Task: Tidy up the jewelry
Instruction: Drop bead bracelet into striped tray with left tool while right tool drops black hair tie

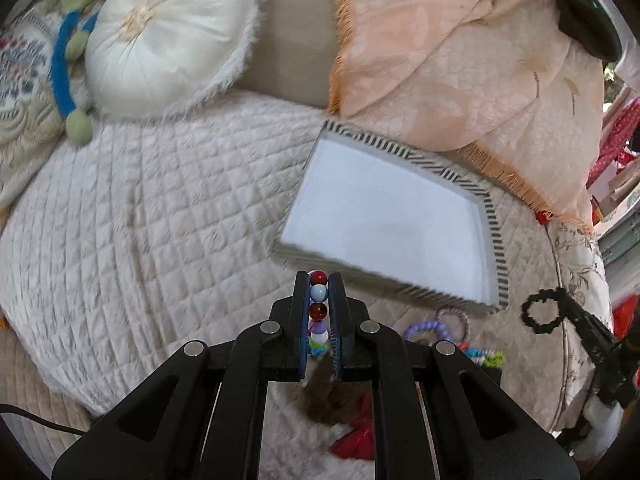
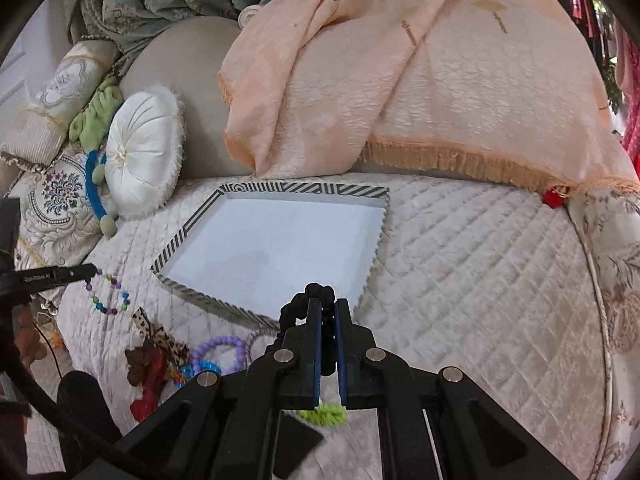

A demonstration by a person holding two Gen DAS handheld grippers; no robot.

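Observation:
A white tray with a black-and-white striped rim lies on the quilted bed; it also shows in the right wrist view. My left gripper is shut on a multicoloured bead bracelet, held just short of the tray's near edge; the bracelet hangs from the left gripper in the right wrist view. My right gripper is shut on a black scrunchie, held over the tray's near edge; the scrunchie also shows in the left wrist view.
Loose jewelry lies on the quilt near the tray: a purple bead bracelet, a leopard-print bow, a red bow, a green scrunchie. A round white cushion and a peach throw lie behind the tray.

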